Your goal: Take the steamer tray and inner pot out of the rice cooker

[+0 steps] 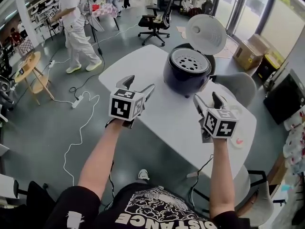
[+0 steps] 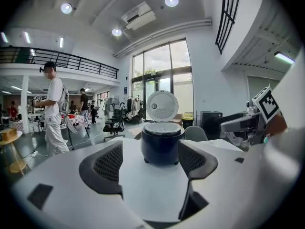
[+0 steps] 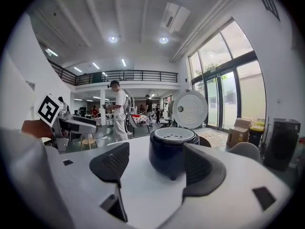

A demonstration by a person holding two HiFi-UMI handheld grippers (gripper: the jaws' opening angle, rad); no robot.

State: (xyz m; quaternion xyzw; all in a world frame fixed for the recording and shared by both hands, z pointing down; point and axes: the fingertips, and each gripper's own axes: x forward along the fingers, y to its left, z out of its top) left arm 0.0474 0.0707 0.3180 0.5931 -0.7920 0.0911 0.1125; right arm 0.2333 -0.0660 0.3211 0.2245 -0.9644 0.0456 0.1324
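A white table (image 1: 157,113) fills the middle of the head view, standing on a grey floor in an open workroom. Beyond its far left corner a person in white clothes (image 1: 76,27) stands beside a small wooden side table (image 1: 29,69). A black office chair (image 1: 155,20) is further back, and a grey chair (image 1: 239,86) sits at the table's right edge.

On the far part of the table stands a dark blue rice cooker (image 1: 183,75). Its round white lid (image 1: 206,34) is tipped up and back (fully open). The steamer tray (image 1: 189,60), white with holes, sits in the cooker's mouth. It covers whatever lies below, so the inner pot cannot be seen.

The left gripper (image 1: 140,84) is held above the table's near left part, well short of the cooker. Its jaws are spread wide with nothing between them. The right gripper (image 1: 206,97) is held to the near right of the cooker, also apart from it. Its jaws are likewise spread and empty. Both grippers point towards the cooker.
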